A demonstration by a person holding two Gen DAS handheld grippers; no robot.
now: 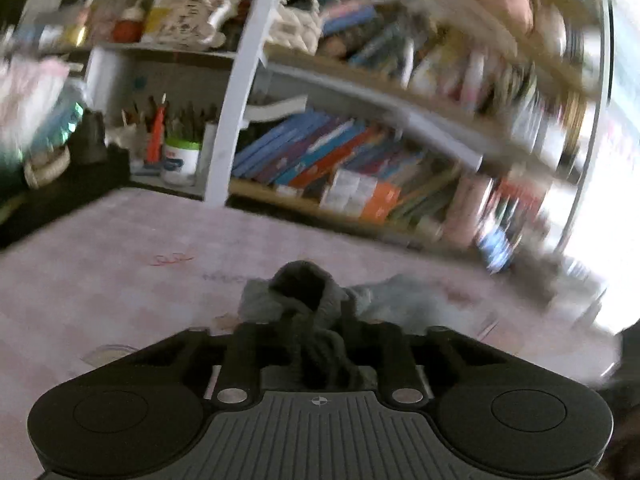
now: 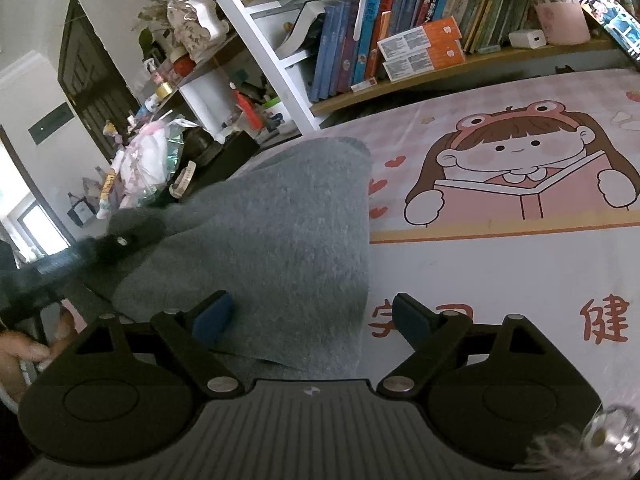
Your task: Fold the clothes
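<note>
A grey knitted garment (image 2: 280, 232) lies on the pink cartoon table mat (image 2: 500, 264). My right gripper (image 2: 313, 316) is open just above the garment's near edge. Its left blue pad (image 2: 214, 316) is over the cloth and its right pad over the mat; neither presses on the fabric. In the left wrist view, which is blurred, my left gripper (image 1: 316, 320) is shut on a bunched fold of the grey garment (image 1: 304, 284), and more of the cloth trails to the right. The right wrist view shows that left gripper (image 2: 116, 240) as a dark blur at the garment's left corner.
A white-framed bookshelf (image 2: 420, 32) full of books stands behind the table. Clutter, a plush toy and bags (image 2: 148, 160) crowd the far left edge. A pen pot (image 1: 180, 160) sits at the shelf foot. A hand (image 2: 20, 352) shows at the lower left.
</note>
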